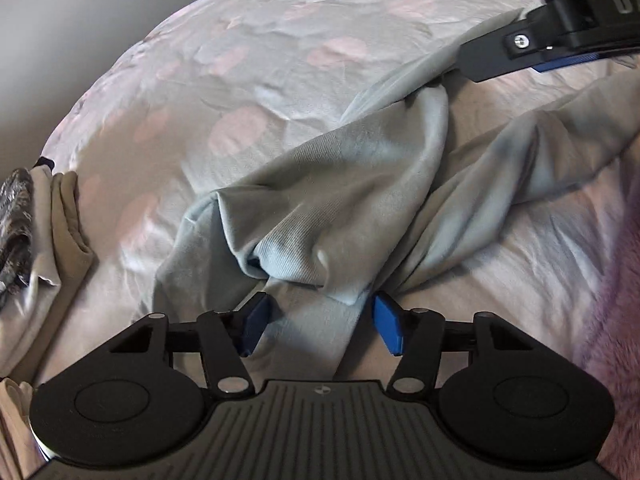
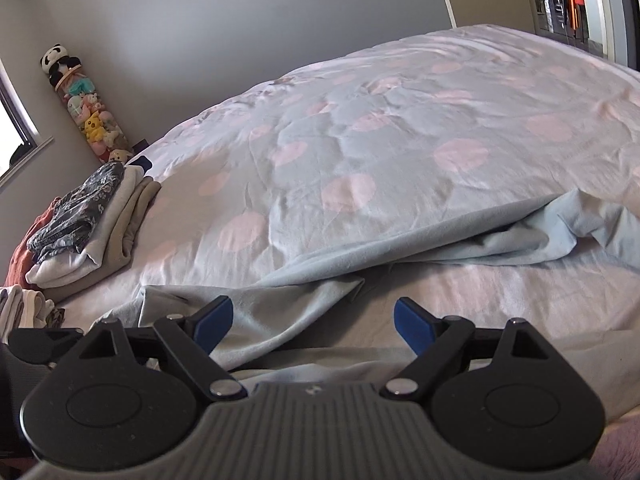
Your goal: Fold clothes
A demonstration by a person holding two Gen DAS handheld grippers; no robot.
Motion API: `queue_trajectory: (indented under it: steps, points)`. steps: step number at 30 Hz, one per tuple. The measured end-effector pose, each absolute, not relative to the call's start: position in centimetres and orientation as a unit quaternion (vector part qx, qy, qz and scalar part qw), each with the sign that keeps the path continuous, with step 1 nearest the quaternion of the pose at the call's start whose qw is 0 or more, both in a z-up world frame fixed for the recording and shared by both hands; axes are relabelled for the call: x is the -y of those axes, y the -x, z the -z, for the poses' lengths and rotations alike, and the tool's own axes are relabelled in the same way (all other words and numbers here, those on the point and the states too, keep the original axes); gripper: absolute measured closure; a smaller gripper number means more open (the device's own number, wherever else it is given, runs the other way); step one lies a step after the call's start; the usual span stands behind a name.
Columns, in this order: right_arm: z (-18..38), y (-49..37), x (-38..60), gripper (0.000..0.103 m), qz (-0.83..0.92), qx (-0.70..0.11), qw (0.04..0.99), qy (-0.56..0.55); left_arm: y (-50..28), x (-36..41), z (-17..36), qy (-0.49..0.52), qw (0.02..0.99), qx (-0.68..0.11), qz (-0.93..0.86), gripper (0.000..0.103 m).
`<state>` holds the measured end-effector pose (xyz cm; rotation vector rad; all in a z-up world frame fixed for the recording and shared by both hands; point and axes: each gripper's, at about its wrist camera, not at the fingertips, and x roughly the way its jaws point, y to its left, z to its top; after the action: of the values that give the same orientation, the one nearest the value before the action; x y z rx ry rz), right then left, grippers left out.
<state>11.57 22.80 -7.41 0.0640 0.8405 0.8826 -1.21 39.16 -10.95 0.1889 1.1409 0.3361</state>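
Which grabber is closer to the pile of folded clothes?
Left. The left gripper sits nearer the folded pile; the right gripper is farther along the pale blue garment.

Far half of bedspread (image 2: pixel 400 128) bare, open for passage. Crumpled pale-blue garment (image 1: pixel 340 200) blocks near middle. Folded clothes stack (image 2: pixel 84 232) crowds left edge. Right gripper (image 1: pixel 472 68) intrudes over garment's far end.
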Motion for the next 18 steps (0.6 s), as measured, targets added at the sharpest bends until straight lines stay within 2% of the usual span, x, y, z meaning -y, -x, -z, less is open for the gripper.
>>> queue_trajectory:
  steps: [6, 8, 10, 14, 18]
  points:
    - [7.9, -12.5, -22.6, 0.014, -0.415, -0.409, 0.811, -0.044, 2.5, -41.4, 8.4, -0.018, 0.846, -0.505, -0.168, 0.087]
    - [8.0, -12.4, -22.8, 0.014, -0.418, -0.414, 0.808, -0.040, 3.4, -42.6, 6.8, 0.006, 0.854, -0.488, -0.180, 0.090]
    - [8.0, -12.3, -23.1, 0.014, -0.417, -0.415, 0.808, -0.030, 4.4, -44.0, 5.1, 0.029, 0.860, -0.470, -0.196, 0.101]
    - [7.8, -11.9, -23.0, 0.014, -0.422, -0.405, 0.811, -0.026, 6.4, -46.7, 2.0, 0.062, 0.867, -0.438, -0.231, 0.102]
    - [7.7, -11.8, -22.9, 0.014, -0.417, -0.397, 0.817, -0.029, 7.6, -49.2, 1.0, 0.068, 0.855, -0.432, -0.280, 0.102]
